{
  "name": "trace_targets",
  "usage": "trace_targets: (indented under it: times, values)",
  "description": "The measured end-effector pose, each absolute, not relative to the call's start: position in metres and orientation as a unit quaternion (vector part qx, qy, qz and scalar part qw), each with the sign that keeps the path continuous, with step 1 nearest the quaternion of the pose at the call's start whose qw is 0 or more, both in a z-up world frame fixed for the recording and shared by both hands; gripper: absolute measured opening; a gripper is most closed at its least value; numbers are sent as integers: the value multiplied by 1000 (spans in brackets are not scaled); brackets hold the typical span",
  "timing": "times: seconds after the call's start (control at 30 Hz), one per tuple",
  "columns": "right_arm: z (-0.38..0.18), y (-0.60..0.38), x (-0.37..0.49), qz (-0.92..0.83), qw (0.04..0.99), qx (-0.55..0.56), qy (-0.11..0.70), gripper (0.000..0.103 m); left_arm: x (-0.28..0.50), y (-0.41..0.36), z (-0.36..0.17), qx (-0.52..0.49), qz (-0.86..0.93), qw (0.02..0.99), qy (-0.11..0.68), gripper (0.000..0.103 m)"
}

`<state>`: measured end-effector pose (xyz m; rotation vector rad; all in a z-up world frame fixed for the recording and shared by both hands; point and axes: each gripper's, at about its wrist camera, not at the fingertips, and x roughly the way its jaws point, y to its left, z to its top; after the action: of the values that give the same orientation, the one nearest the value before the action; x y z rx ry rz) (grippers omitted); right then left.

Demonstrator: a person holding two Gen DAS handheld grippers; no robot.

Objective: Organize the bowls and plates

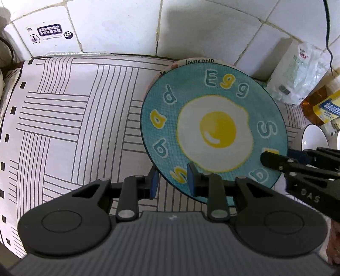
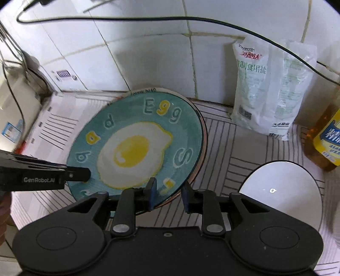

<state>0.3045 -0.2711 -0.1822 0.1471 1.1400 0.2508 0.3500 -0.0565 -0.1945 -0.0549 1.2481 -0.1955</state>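
A teal plate [image 1: 214, 129] [image 2: 131, 148] painted with a fried egg and letters lies on top of a second plate, of which only the lettered rim [image 1: 199, 61] shows. My left gripper [image 1: 172, 180] straddles the near-left rim, one pad outside and one on the face, and is shut on it. Its finger [image 2: 80, 174] shows in the right wrist view. My right gripper [image 2: 169, 193] straddles the near-right rim; its outer pad stands off the edge, so it is open. Its finger [image 1: 274, 159] reaches over the plate's right side.
A white round dish [image 2: 282, 186] [image 1: 312, 138] sits right of the plates on the striped mat [image 1: 63, 118]. Salt bags [image 2: 265, 89] lean on the tiled wall, with an oil bottle [image 2: 323, 138] beside them. A black cable [image 2: 191, 19] runs along the wall.
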Motion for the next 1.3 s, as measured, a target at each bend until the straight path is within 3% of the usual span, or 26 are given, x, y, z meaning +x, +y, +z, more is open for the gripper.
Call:
trace_targets:
  times: [0.63, 1.0, 1.13, 1.23, 1.3]
  values:
    - [-190, -259, 299, 89, 857, 11, 507, 42, 345, -63, -195, -53, -62, 803, 591, 26]
    - [-141, -276, 251, 79, 896, 15, 436, 42, 295, -78, -154, -19, -85, 821, 564, 26]
    - [-119, -289, 222, 66, 910, 25, 408, 43, 273, -89, -130, -7, -110, 829, 548, 32]
    - [-102, -303, 198, 52, 920, 37, 386, 53, 254, -100, -114, 9, -127, 834, 537, 41]
    - [-91, -312, 181, 42, 926, 44, 373, 53, 241, -109, -105, 26, -136, 836, 531, 45]
